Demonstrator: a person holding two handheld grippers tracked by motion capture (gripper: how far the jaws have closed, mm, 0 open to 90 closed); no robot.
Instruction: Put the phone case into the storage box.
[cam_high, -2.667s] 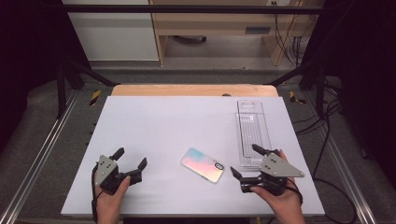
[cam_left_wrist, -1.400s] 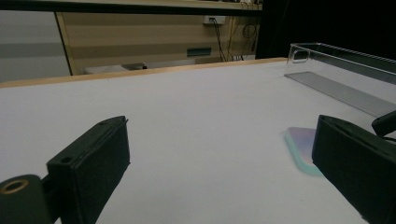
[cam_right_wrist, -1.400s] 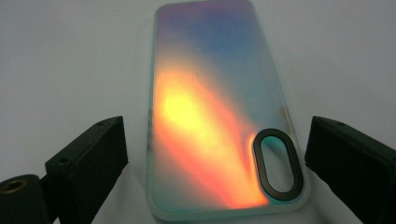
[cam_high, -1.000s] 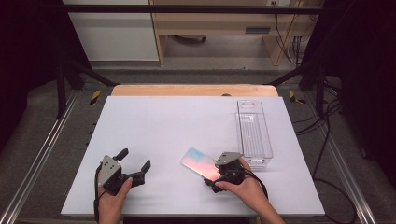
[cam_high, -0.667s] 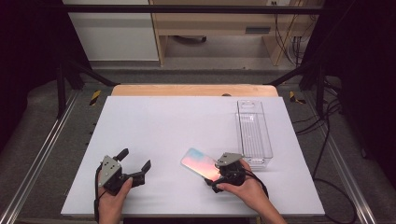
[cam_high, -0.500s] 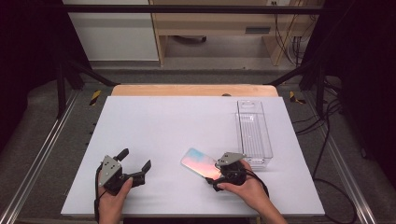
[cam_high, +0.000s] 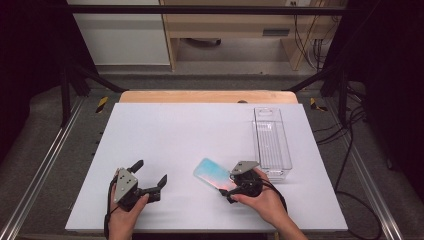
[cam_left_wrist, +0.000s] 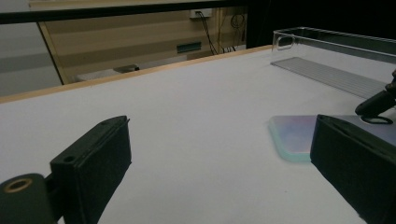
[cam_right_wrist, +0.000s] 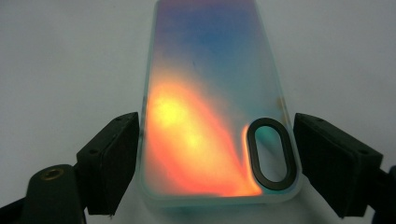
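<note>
A: Where is the phone case (cam_high: 214, 174) lying?

B: It is lying flat on the white table (cam_high: 200, 135), near the front edge and a little right of the middle. It is showing an iridescent back, blue at the far end and glowing orange near the dark oval camera cutout (cam_right_wrist: 272, 154) (seen plainly in the right gripper view).

A: And what is the right gripper (cam_high: 231, 186) doing?

B: It is sitting at the near end of the case, in the person's right hand (cam_high: 265, 200). Its two black jaws are standing spread, one on either long side of the case. The left-hand pad (cam_right_wrist: 114, 161) is looking just about in contact with the case's edge, while the other pad (cam_right_wrist: 334, 161) is standing slightly off it, so nothing is being squeezed.

A: And the left gripper (cam_high: 149, 177)?

B: It is resting low over the table near the front-left, held in the left hand (cam_high: 125, 212), with its jaws standing wide apart and holding nothing. It is pointing toward the case, which is showing past its right jaw in the left gripper view.

A: Anything else on the table?

B: A clear plastic bin (cam_high: 271, 142) is standing at the right side, long and narrow, running front to back, just beyond the right gripper.
</note>
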